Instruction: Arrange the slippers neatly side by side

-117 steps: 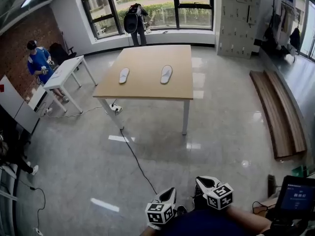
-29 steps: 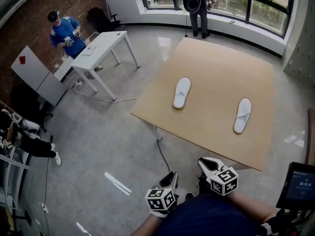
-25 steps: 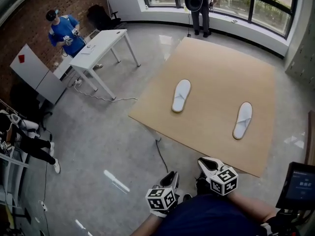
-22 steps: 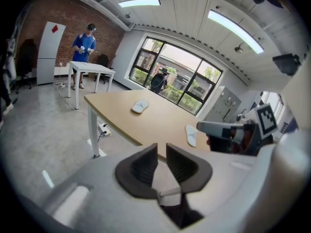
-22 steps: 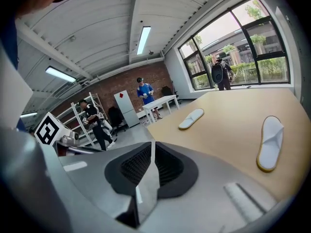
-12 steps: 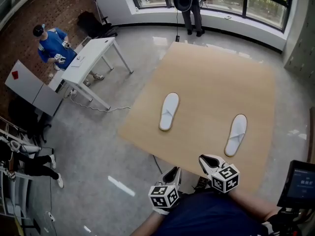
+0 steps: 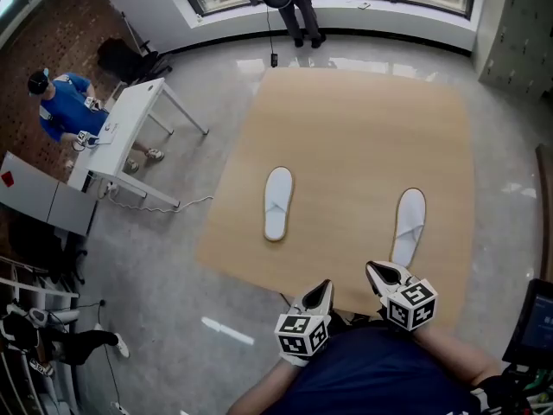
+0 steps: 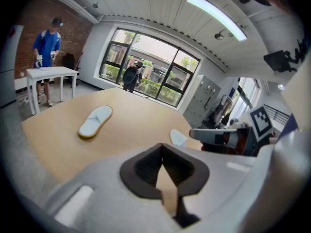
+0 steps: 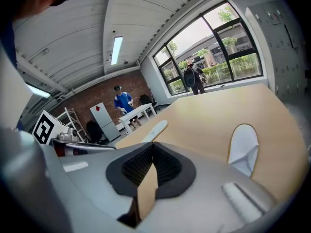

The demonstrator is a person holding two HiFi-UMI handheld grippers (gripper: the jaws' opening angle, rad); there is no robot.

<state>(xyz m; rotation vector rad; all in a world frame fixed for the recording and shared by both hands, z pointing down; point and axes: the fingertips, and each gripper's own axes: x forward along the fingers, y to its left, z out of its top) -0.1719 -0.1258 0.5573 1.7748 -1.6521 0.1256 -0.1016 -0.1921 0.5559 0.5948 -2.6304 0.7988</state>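
Tabletop (image 7: 363,128) of pale wood carries the first slipper (image 7: 277,203) near frame centre and the second slipper (image 7: 409,227) at lower right, well apart. At the bottom, the left gripper (image 7: 321,288) and right gripper (image 7: 378,271) hover by its near edge, jaws just clenched together, empty.

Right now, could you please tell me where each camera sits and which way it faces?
Head view: on the person's head, steeply down onto the table, left slipper and right slipper; torso, left gripper and right gripper show below.
Left gripper view: rides the left gripper, faces across the table toward the windows; its jaws, just closed, hold nothing.
Right gripper view: rides the right gripper, faces likewise; its jaws, just closed, hold nothing.
Shared: all show both slippers.
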